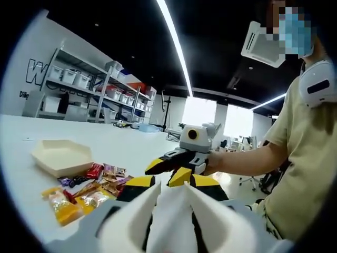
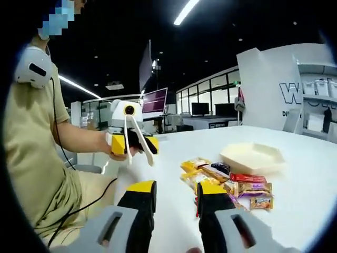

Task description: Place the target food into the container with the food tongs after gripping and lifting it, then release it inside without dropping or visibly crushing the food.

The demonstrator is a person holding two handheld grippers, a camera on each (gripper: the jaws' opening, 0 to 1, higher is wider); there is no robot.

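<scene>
A heap of wrapped snacks (image 1: 87, 191) (image 2: 226, 182) lies on a white table (image 1: 121, 145) (image 2: 310, 184), red, yellow, orange and brown packets touching and partly overlapping one another. Just beyond the heap sits a shallow cream container (image 1: 60, 156) (image 2: 253, 156) with angled sides, nothing visible inside it and close to the packets.

In the left gripper view, the left gripper (image 1: 169, 208) carries white food tongs (image 1: 174, 219) between its yellow-and-black jaws; the two white arms rise from the bottom of the view and stand slightly parted, with no food between them. They are raised near the right edge of the heap, and whether the tips touch any packet cannot be told. In the right gripper view the same gripper (image 2: 140, 154) appears at the left, held in a person's hand (image 2: 126, 147) above the table's near edge, the white tongs (image 2: 138, 138) pointing downward and spread at the tips, well apart from the packets.

The right gripper (image 2: 176, 197) (image 1: 167, 169) hangs released, its yellow-tipped jaws parted with bare table between them, just short of the nearest yellow packet. In the left gripper view it reaches in from the right, above the table near the heap.

A person in a beige shirt (image 1: 303, 158) (image 2: 29, 137) sits at the table's edge. Beyond are storage shelves with white bins (image 1: 95, 84), a white wall panel with lettering (image 2: 287, 92), monitors (image 2: 155, 100) and ceiling strip lights (image 1: 176, 47).
</scene>
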